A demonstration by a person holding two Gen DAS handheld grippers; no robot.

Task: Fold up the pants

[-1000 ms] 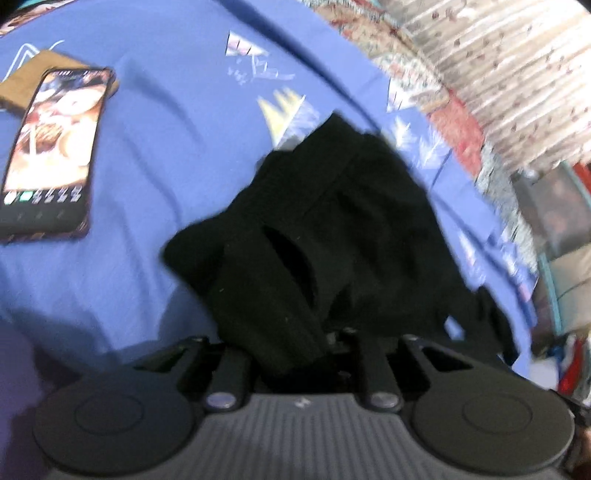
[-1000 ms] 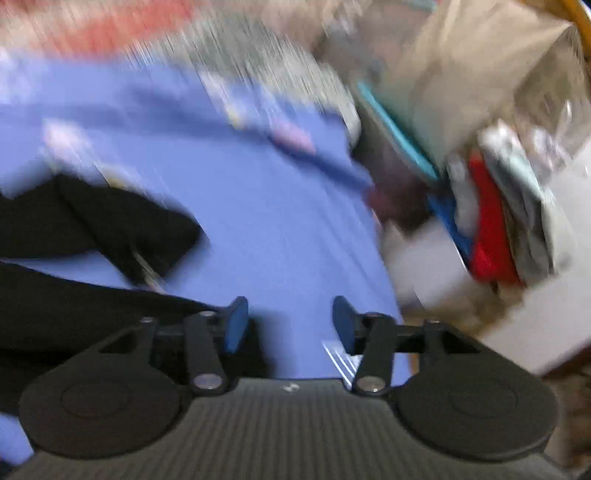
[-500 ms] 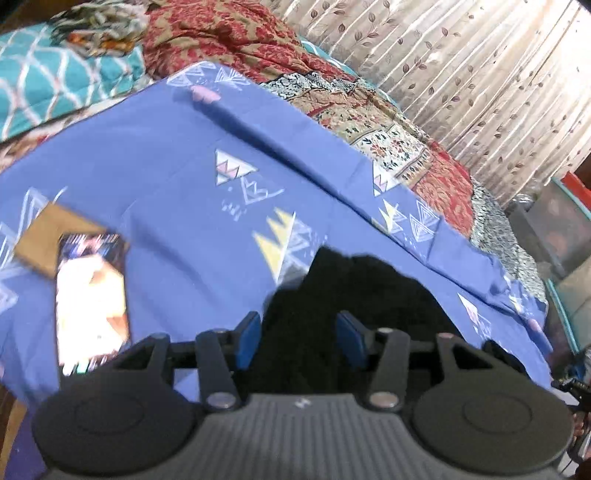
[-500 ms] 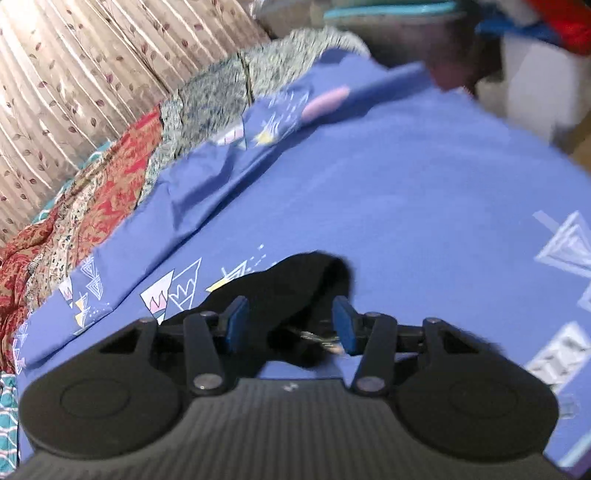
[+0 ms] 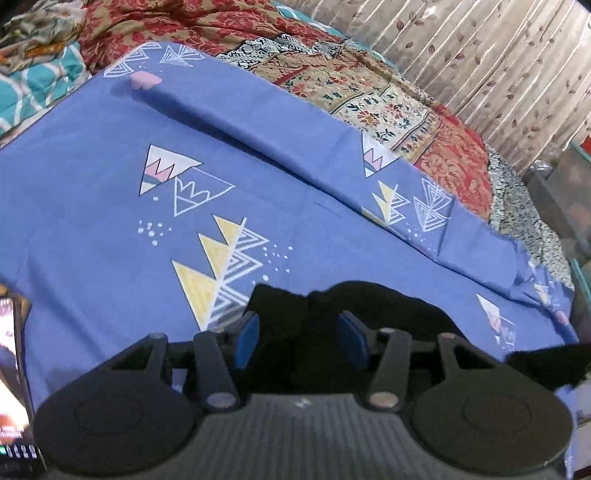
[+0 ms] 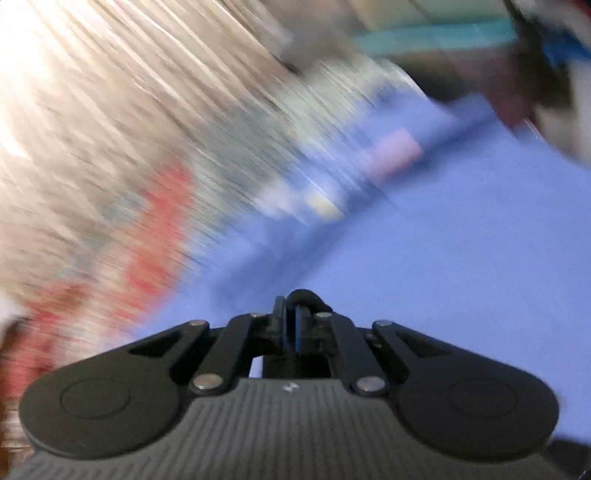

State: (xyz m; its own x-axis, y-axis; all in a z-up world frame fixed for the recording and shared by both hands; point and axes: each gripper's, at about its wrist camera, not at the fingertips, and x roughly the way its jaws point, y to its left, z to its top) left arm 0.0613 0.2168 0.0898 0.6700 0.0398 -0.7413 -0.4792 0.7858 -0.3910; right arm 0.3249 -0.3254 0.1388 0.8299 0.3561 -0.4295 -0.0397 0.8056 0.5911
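Note:
The black pants point(image 5: 369, 306) lie bunched on the blue patterned sheet point(image 5: 110, 221), right in front of my left gripper point(image 5: 301, 341). The left gripper is open, its blue pads on either side of the cloth without closing on it. In the right wrist view, which is heavily blurred, my right gripper point(image 6: 291, 326) is shut on a small fold of the black pants point(image 6: 304, 297) that sticks up between the fingertips, above the blue sheet point(image 6: 443, 258).
A phone point(image 5: 11, 369) with a lit screen lies on the sheet at the far left. Red and teal patterned bedding point(image 5: 258, 33) and a leaf-print curtain point(image 5: 498, 55) lie beyond the sheet. Storage boxes point(image 5: 569, 192) stand at the right.
The left gripper let go of the pants and opened, pulling back above them. The right gripper, open earlier, closed on an edge of the pants and is moving fast.

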